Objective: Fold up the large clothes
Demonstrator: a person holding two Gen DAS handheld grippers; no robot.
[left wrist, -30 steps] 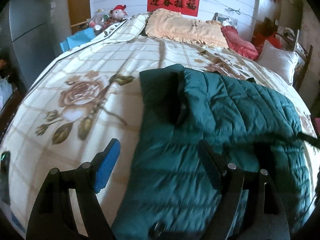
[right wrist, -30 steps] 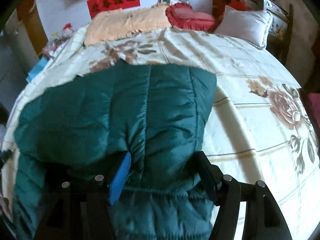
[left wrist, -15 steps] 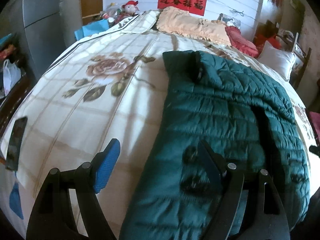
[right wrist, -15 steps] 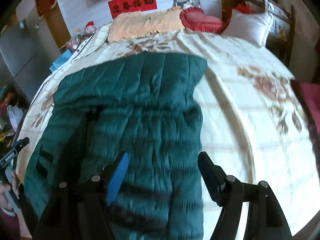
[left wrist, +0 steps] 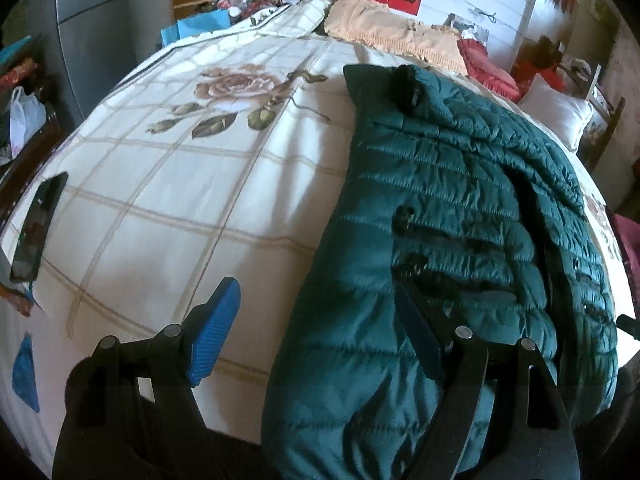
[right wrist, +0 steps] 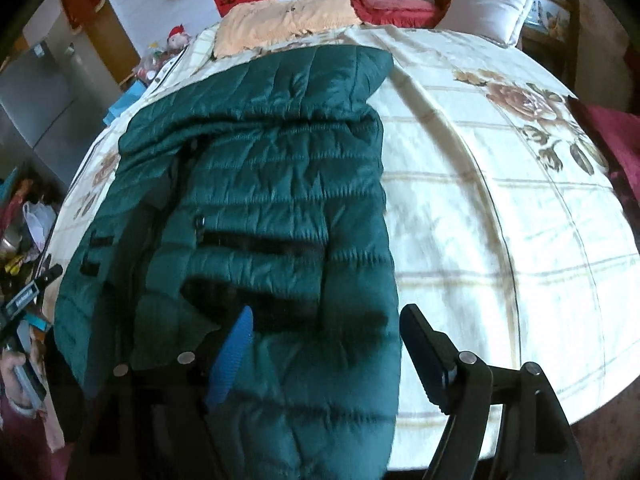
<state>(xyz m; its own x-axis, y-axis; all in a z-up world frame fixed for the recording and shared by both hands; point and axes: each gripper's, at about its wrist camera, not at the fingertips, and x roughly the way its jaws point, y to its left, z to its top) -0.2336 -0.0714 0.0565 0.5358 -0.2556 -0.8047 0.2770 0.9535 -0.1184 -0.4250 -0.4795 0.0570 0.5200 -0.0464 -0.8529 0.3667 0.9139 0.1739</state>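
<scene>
A dark green quilted jacket (left wrist: 448, 216) lies lengthwise on the cream, rose-printed bedspread (left wrist: 180, 200), its sides folded in over the middle. My left gripper (left wrist: 316, 332) is open above the jacket's near left edge, with the blue pad over bare bedspread and the dark finger over the fabric. In the right wrist view the jacket (right wrist: 272, 184) fills the left half. My right gripper (right wrist: 328, 356) hovers over its near right corner with its jaws opening. Fabric lies below the gap, but neither pad presses on it.
A dark phone (left wrist: 38, 228) rests at the bed's left edge. At the head of the bed are a peach pillow (left wrist: 392, 36), a red cushion (left wrist: 488, 68) and a white pillow (left wrist: 560, 116). A grey cabinet (left wrist: 92, 20) stands to the left. A hand with the other gripper (right wrist: 20, 312) shows.
Both grippers have drawn back toward the near edge of the bed, so more of the jacket shows. The right jaws have spread wider and stand clear of the fabric.
</scene>
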